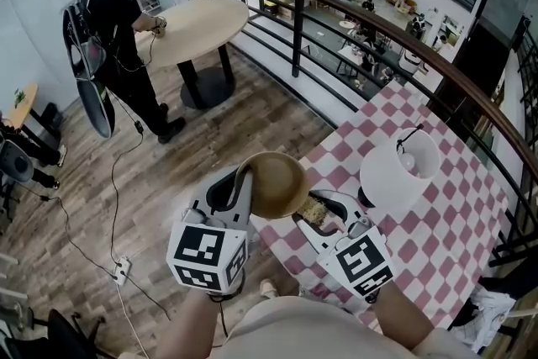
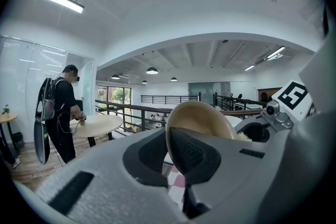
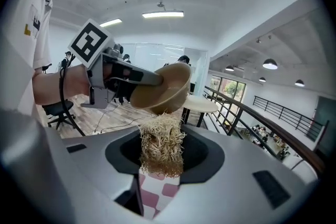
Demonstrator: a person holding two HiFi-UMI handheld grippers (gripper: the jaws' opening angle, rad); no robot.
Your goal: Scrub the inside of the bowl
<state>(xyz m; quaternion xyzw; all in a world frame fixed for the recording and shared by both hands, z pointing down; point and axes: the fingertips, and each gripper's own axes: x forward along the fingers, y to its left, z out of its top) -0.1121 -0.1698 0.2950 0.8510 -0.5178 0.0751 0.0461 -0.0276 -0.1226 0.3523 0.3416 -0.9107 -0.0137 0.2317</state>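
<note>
Up on a mezzanine, with wood floor from 7 to 10 o'clock in the head view and a dark railing sweeping from 12 down to 4. At 10 o'clock, a person standing against a round table. From 3 to 5 o'clock, a table under a pink-and-white checked cloth, bearing a white round object with a thin black stem; hard to say what it is.

Near 6 o'clock, held in the air above the table's near corner: the bowl, tan and tilted. Gripped at its 9 o'clock rim by the left gripper, jaws almost together with only the bowl's wall between them. In the left gripper view, bowl rising right behind the near pad.

At the bowl's 5 o'clock, the right gripper, jaws narrowed onto a scrubber of pale, straw-like fibres. In the right gripper view, scrubber upright between the jaws, frayed top right under the bowl. Touching or just shy: cannot tell.
</note>
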